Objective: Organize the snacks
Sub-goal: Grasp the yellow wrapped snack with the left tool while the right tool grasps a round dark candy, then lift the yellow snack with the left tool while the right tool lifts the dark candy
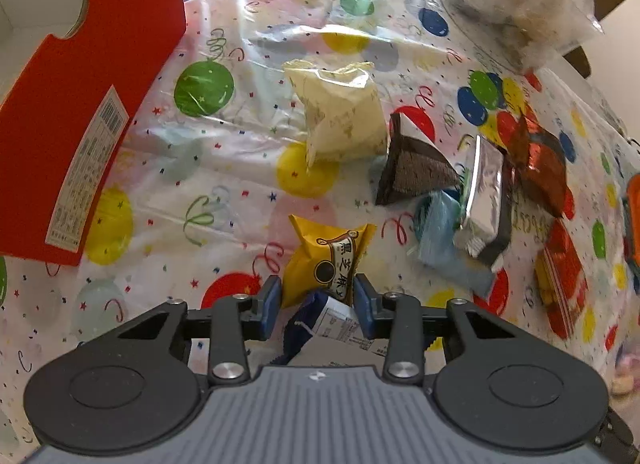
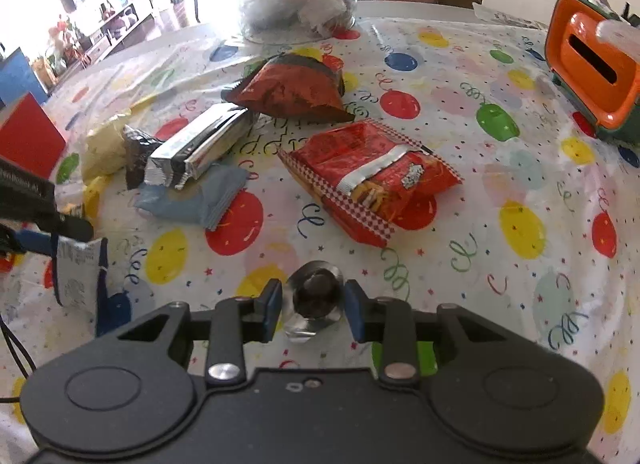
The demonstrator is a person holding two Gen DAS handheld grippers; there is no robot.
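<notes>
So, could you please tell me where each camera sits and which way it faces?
Left wrist: on the left hand-held gripper, pointing down at the balloon tablecloth; it pinches a blue-and-white packet, with a red box at left.
Right wrist: on the right hand-held gripper, angled down across the table; it holds a foil-wrapped snack.
Shared: the silver packet, the tablecloth and the blue-and-white packet.

Small yellow plastic snack packet (image 1: 326,260) just beyond the blue-and-white wrapper (image 1: 320,318): black Chinese characters 黑芝麻 on a pale scroll banner; other print illegible
</notes>
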